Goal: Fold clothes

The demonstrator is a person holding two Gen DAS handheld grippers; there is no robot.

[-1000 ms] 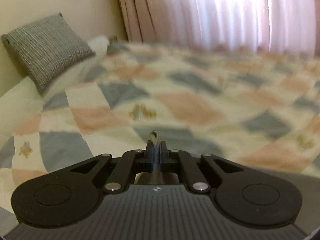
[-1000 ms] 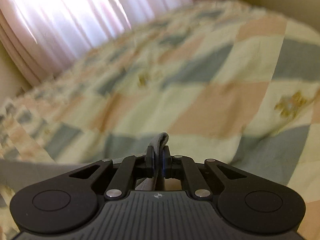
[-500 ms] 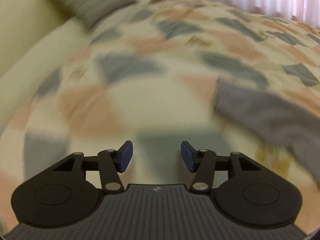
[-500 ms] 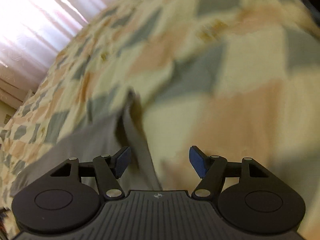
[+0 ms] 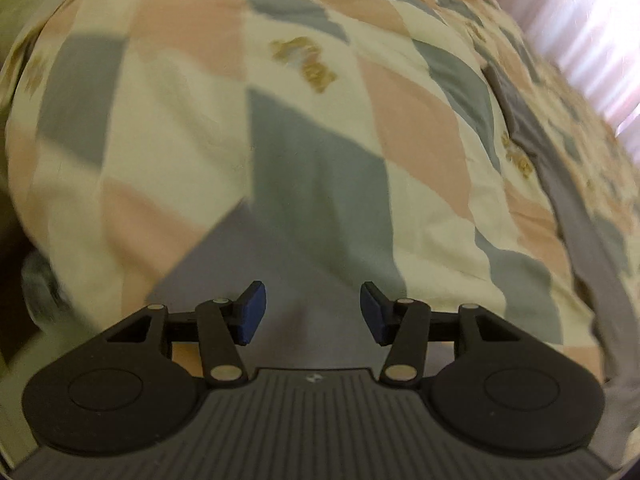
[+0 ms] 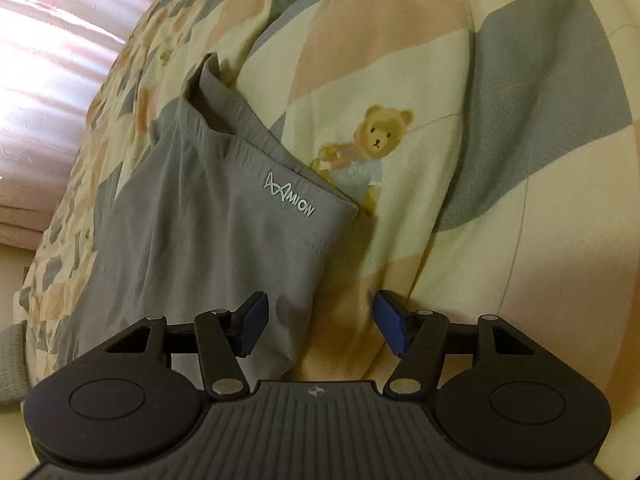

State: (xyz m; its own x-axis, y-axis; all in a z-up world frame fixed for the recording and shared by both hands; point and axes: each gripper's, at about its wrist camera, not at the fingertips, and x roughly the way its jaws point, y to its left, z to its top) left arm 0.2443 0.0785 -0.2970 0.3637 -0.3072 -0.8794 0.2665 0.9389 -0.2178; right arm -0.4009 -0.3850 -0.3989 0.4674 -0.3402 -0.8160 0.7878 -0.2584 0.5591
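A grey, smooth-fabric garment with an elastic waistband and a small pale printed logo (image 6: 192,236) lies flat on the bed, spread over a quilted bedspread of cream, pink and grey-blue diamonds with a teddy-bear print (image 6: 500,128). The right gripper (image 6: 318,322) hovers low over the garment's near edge with its blue-padded jaws spread and nothing between them; one pad sits above the grey cloth, the other above the bare quilt, which suggests it is lining up on that side edge for a fresh grip. The left gripper (image 5: 310,312) is likewise empty, jaws held wide apart, looking across the quilt; in its view the garment appears only as a long grey band (image 5: 560,184) running along the right, well apart from the pads, though a greyish patch close beneath the jaws may be cloth or shadow, and I cannot tell which. Pale pink curtains (image 6: 52,60) hang beyond the bed. The garment looks laid out for folding, with no fold visibly made yet.
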